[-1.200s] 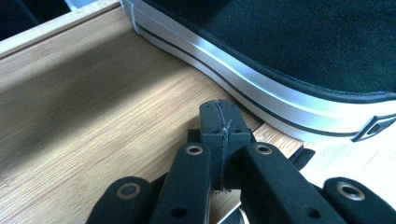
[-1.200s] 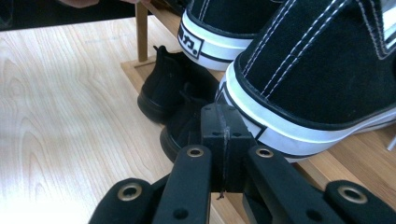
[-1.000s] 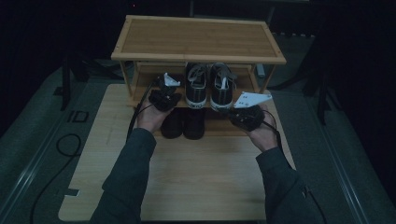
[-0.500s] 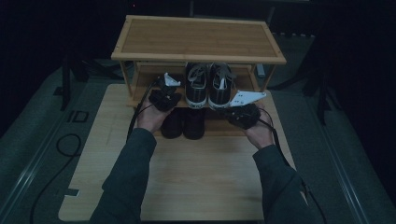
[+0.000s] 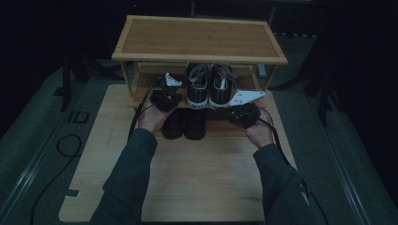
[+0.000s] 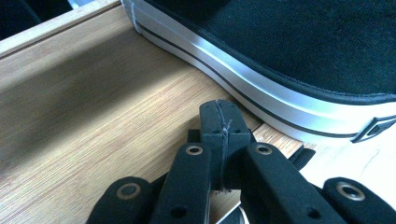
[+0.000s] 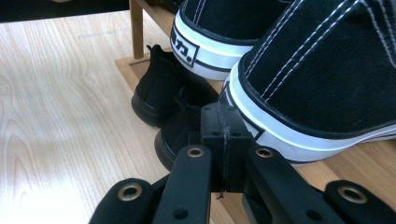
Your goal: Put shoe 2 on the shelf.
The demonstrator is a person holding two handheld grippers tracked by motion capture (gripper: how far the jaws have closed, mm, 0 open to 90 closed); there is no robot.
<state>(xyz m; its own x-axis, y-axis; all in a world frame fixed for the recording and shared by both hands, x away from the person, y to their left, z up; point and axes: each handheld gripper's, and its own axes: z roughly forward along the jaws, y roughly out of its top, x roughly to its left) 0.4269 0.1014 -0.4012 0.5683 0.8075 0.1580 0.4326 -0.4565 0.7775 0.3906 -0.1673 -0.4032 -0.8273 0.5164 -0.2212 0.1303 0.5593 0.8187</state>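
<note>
While both closed, empty grippers, left gripper (image 5: 165, 93) and right gripper (image 5: 241, 111), flank the sneakers (image 5: 209, 86) at the shelf's front edge (image 5: 141, 101), jaws should be opened before the heels are gripped.

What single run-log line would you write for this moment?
left gripper: shut, empty, beside sneakers | right gripper: shut, empty, at their other side | black shoes: bottom level of rack

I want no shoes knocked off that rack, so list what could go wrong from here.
1. Both grippers, left gripper and right gripper, flank the black-and-white sneakers with jaws shut; pushing in could shove the pair along the middle shelf.
2. The sneakers' heels sit at the shelf's front edge, so a nudge may tip them onto the black shoes below.
3. The trailing cable might snag.
</note>
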